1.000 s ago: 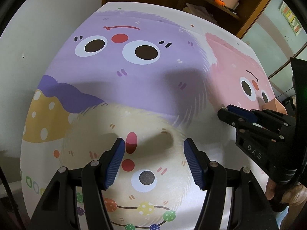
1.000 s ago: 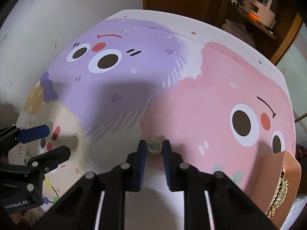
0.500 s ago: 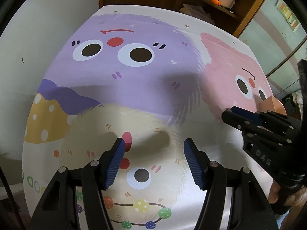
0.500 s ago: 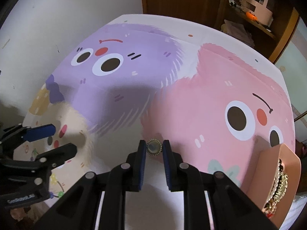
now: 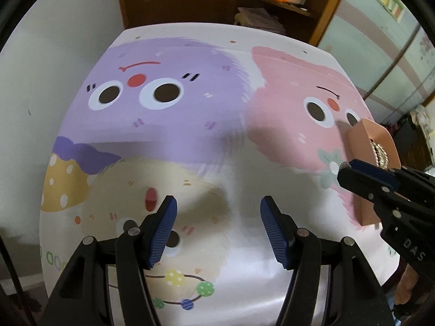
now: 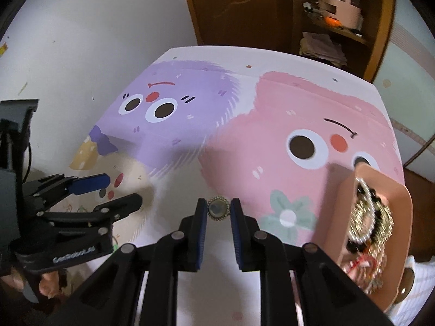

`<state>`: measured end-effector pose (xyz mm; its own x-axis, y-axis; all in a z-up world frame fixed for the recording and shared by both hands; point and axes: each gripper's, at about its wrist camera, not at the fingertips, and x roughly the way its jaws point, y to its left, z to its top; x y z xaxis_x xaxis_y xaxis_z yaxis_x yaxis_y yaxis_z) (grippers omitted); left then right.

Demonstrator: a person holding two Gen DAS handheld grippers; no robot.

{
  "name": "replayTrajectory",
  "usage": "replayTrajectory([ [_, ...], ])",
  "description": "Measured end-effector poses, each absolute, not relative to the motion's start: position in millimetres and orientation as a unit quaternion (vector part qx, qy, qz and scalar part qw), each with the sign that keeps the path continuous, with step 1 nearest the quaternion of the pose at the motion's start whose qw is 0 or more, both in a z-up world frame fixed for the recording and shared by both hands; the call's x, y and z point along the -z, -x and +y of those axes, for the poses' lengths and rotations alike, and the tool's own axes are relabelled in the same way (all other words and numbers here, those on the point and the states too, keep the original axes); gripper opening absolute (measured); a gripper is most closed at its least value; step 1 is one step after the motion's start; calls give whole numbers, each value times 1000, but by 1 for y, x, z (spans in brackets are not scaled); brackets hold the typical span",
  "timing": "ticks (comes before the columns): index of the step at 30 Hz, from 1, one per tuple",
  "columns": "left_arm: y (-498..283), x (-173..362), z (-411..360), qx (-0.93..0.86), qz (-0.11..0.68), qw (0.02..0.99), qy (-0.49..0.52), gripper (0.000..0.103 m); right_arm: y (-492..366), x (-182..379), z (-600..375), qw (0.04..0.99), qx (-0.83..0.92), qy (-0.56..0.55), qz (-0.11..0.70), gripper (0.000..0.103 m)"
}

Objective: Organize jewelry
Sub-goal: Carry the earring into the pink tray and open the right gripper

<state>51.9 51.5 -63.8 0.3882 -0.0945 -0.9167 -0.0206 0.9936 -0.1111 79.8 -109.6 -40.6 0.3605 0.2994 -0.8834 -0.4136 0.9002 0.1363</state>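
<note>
Fingers of our left gripper point(image 5: 217, 231) stand spread with nothing between them in the left wrist view, hanging over the cartoon-printed tablecloth point(image 5: 176, 141) with its purple, pink and cream fuzzy faces. At the right edge of this view we see our right gripper point(image 5: 353, 171) side-on, its blue pads close together, and just behind it the peach-pink plastic tray point(image 5: 356, 135) with a glint of chain inside.

From the right wrist view, our right gripper point(image 6: 218, 209) pinches a small round brooch-like piece with a pale stone and a beaded gold rim point(image 6: 218, 208) between its pads, held clear above the cloth. The tray point(image 6: 405, 206) sits near, to the right, already heaped with pearl strands, black beads and gold chains point(image 6: 369, 217). Our left gripper point(image 6: 114, 190) shows at the left, parted and empty.

We judge that we are mid-carry: the piece is picked and not yet placed. The next move calls for swinging the right gripper rightward over the tray's open mouth, lowering above the heap, and only then letting the pads part, so the small piece drops inside rather than on the rim.
</note>
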Motion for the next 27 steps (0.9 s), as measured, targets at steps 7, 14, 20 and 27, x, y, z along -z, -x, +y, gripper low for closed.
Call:
replayTrajectory([
  [7,-45,49,17,42,541,840,24,74,-63,31,-149,831,-193,19,521,17],
  [14,-41,42,-13,41,527,849,3,83,-59,32,-206,838,-140,-38,526,17],
  [20,-43,37,-28,19,509,860,3,83,-59,42,-249,838,-95,-68,533,17],
  [27,-48,41,-38,15,517,856,15,83,-61,49,-270,838,-72,-78,536,17],
])
